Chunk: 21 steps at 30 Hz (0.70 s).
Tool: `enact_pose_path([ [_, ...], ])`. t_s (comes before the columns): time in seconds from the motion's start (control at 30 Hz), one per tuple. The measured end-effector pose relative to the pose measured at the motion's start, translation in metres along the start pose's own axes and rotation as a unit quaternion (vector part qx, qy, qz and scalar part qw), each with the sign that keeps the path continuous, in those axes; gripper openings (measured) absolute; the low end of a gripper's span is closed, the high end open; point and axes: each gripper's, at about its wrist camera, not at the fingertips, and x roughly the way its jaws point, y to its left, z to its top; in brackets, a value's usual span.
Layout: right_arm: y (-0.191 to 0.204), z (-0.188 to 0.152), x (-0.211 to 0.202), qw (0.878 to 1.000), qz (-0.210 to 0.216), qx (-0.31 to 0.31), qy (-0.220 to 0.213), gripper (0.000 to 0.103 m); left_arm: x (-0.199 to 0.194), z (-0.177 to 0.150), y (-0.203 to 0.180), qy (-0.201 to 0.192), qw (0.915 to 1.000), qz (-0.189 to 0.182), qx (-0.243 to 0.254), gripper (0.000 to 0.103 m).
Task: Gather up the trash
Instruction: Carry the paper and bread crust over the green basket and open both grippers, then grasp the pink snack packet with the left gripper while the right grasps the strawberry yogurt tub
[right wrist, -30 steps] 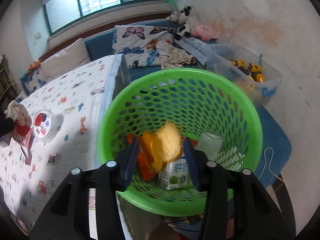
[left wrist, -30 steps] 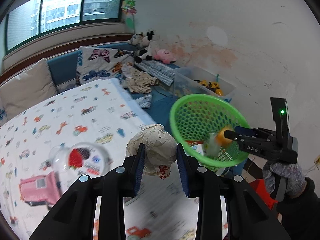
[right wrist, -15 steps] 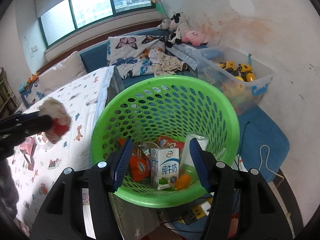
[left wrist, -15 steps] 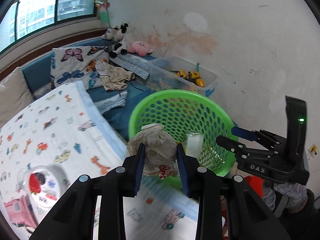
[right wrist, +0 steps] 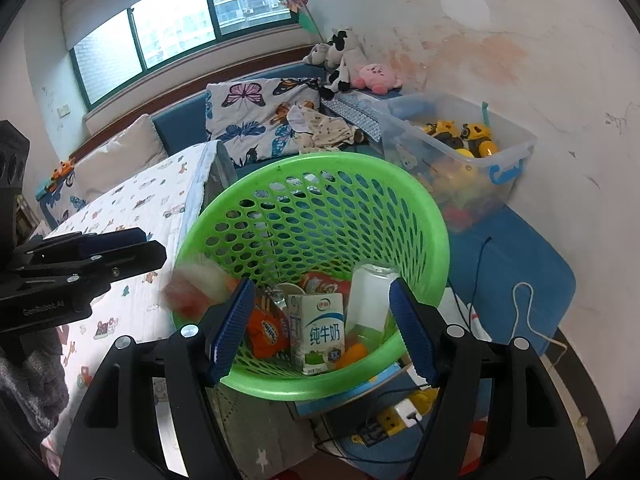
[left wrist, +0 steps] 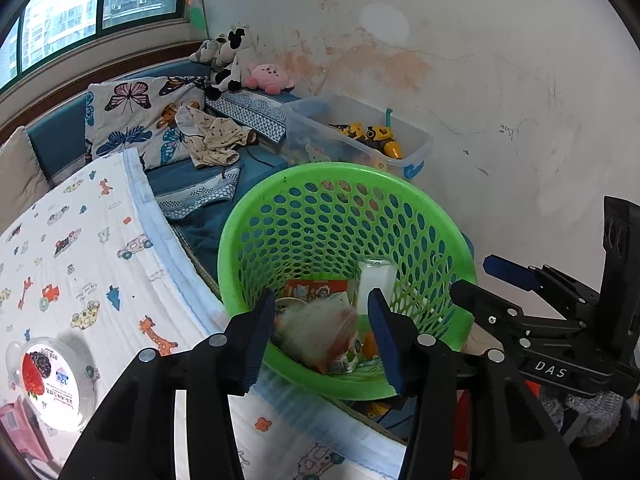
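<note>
At lower centre, the left gripper (left wrist: 322,334) stood spread above the basket (left wrist: 256,208), so the blurred wad (left wrist: 316,338) was dropping in. The right gripper (right wrist: 322,326), also spread and empty, hovered over the rim, clear of the fall.

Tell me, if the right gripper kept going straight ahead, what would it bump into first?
Probably the milk carton standing in the green basket. The right gripper is open and points into the basket from over its near rim, and the carton shows between its fingers. Depth is hard to judge.
</note>
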Motion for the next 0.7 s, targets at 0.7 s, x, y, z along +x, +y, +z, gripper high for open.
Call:
enact_pose_path([
  [0.7, 0.050, -0.003, -0.005, 0.999, 0.046, -0.027, 0.000, 0.075, -0.088, -0.061, 0.056, -0.038, 0.9967, 0.057, -0.043, 0.062],
])
